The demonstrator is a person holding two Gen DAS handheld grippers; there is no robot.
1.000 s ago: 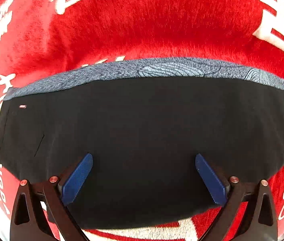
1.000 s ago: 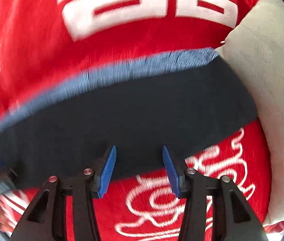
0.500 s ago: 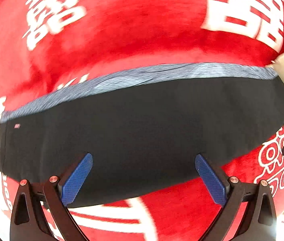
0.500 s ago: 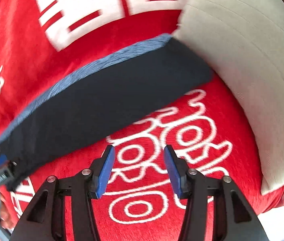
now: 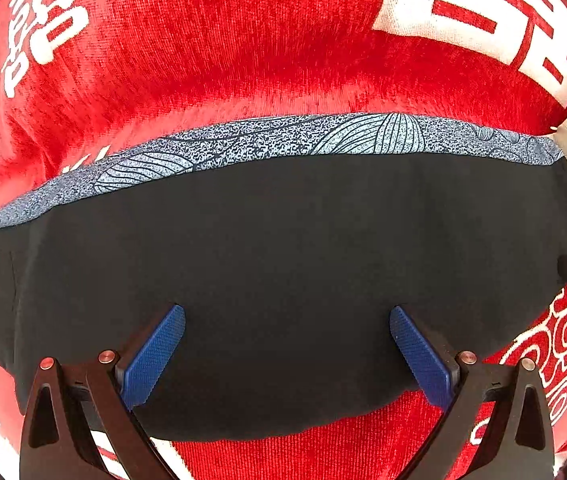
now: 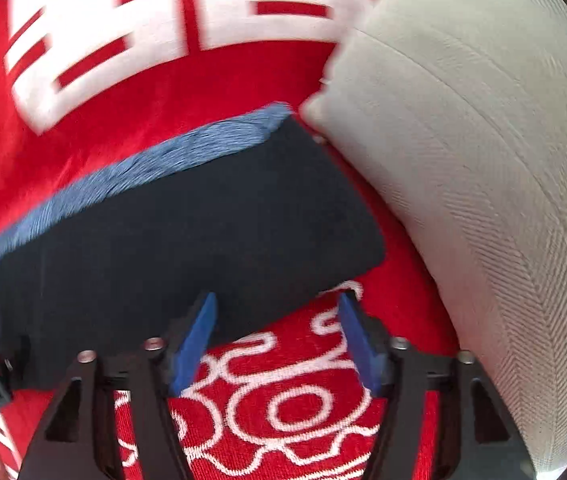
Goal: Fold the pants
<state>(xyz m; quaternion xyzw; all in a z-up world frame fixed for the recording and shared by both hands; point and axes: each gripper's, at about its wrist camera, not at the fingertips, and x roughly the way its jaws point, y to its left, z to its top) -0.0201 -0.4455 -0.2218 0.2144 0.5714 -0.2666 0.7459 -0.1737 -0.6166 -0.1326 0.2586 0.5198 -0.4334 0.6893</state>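
Under me spreads a red plush blanket [image 5: 243, 52] with big white characters, some at 1 o'clock in my left view. The folded pants [image 5: 283, 264] lie flat across it, black with a blue-grey patterned band along the far edge. My left claw [image 5: 287, 344] hangs over them, jaws wide apart, empty. My right claw [image 6: 277, 334] is opening with nothing between its pads, over the pants' near right corner. A pale cushion [image 6: 483, 160] sits at 2 o'clock, touching that end.
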